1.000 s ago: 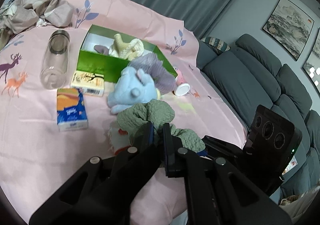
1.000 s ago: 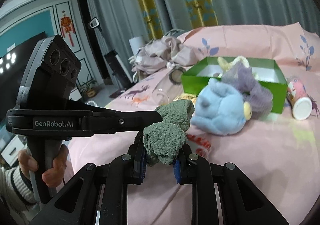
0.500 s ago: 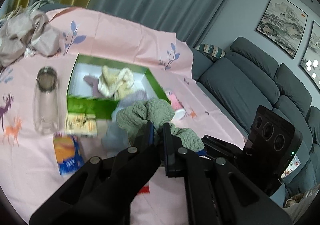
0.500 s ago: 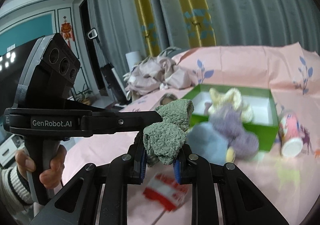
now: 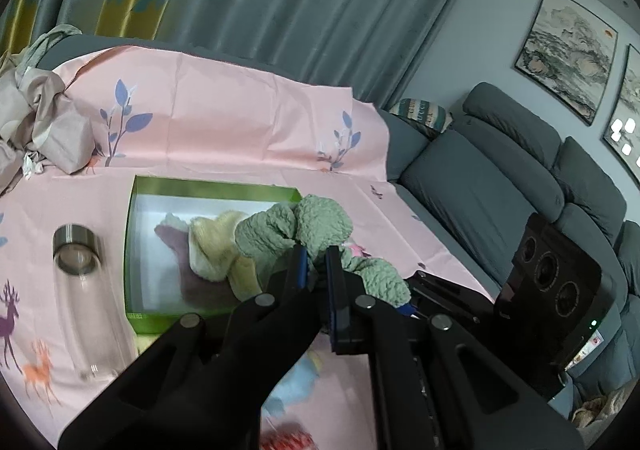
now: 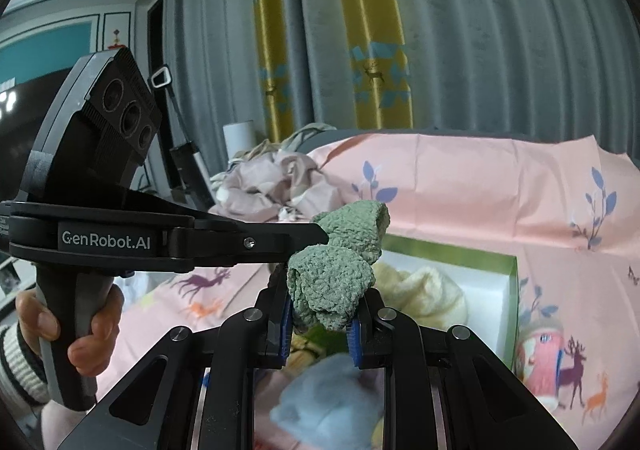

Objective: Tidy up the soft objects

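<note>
Both grippers, left point(image 5: 316, 266) and right point(image 6: 320, 324), clamp a green cloth point(image 6: 340, 270) carried above the green box point(image 5: 134, 250); a cream cloth point(image 6: 424, 290) lies inside; the blue toy point(image 6: 328, 398) waits outside.

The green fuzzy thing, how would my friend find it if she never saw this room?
Look at the pink sheet with the green box on it. Just above that box, two black tools grip one bumpy sage-green cloth from both ends. The soft things below it are cream, purple or blue; it alone is green and lifted.
</note>
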The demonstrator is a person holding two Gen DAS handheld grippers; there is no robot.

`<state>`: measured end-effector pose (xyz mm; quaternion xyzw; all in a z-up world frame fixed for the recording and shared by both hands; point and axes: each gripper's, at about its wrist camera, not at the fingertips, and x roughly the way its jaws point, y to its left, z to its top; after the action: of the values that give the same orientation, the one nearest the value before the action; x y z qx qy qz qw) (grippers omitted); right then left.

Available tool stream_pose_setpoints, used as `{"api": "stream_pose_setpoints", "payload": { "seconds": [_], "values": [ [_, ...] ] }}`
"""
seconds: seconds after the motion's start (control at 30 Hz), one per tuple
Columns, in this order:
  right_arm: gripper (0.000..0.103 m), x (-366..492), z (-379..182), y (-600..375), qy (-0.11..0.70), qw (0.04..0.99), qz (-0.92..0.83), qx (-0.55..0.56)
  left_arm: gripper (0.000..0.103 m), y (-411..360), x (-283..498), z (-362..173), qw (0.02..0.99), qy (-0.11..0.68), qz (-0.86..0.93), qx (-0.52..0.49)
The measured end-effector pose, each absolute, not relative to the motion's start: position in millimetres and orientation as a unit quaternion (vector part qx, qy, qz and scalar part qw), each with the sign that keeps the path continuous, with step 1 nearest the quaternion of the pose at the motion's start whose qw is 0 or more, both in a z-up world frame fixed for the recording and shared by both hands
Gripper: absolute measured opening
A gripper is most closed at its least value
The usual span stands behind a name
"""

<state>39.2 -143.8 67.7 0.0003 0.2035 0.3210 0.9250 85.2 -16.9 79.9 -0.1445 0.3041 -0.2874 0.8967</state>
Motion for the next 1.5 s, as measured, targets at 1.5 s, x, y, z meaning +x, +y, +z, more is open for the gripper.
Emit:
{"api": "stream_pose_setpoints", "payload": {
  "seconds": [1.5],
  "values": [
    [0.024,188.5,-30.5,-133.4,0.45,0.851,0.27,-0.007,0.018,-34.7,215.4,-22.7,0.858,0.476,-0.171,-0.089]
  ]
}}
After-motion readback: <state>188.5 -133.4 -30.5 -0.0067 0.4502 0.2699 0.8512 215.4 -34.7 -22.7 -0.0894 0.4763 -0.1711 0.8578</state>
